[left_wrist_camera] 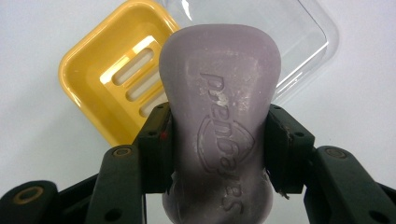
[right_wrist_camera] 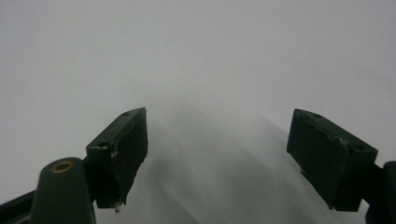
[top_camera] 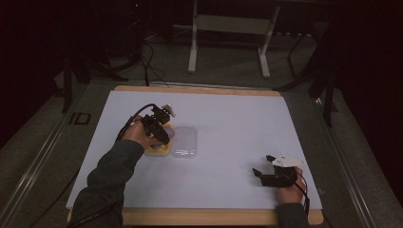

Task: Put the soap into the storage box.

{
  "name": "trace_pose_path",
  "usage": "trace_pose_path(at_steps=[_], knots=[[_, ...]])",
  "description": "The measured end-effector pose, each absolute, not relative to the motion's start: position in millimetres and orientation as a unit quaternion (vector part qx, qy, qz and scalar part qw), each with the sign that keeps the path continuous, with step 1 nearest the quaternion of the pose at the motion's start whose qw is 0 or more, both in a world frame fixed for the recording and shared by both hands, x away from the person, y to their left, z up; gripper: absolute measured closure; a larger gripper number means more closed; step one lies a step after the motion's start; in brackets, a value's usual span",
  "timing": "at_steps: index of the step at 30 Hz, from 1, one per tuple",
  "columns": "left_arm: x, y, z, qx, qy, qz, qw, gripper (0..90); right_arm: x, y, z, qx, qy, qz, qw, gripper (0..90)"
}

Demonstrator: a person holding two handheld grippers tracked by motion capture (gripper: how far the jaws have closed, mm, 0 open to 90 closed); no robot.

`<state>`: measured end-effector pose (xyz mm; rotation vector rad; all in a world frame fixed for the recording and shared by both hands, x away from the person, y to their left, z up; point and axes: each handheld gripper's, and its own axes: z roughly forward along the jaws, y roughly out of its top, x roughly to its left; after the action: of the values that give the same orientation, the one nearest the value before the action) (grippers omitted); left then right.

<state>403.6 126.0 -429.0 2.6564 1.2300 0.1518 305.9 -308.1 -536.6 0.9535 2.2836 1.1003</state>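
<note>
Purple soap bar [left_wrist_camera: 219, 121], clamped in the left gripper [left_wrist_camera: 219, 140], hangs above the yellow dish [left_wrist_camera: 100, 79] left of the clear lid [left_wrist_camera: 299, 37]. Lower it level onto the slats. Right gripper [right_wrist_camera: 217, 154] rests wide apart, holding nothing, on the bench [top_camera: 237, 118].

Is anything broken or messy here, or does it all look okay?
Nothing is spilled or broken. The purple soap looks a bit scuffed, with whitish marks around its stamped letters. It is pinched in the left tongs above the yellow soap dish, whose clear lid lies beside it on the white table. The right tongs hang open with nothing between them.
</note>
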Motion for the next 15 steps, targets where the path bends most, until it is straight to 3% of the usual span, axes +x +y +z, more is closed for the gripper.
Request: trace_pose_path(at_steps=[15], knots=[[409.5, 129.4, -433.7, 0.895, 0.430, 0.048, 0.107, 50.0, 305.8, -308.0, -536.6, 0.344, 0.824, 0.396, 0.216, 20.1]])
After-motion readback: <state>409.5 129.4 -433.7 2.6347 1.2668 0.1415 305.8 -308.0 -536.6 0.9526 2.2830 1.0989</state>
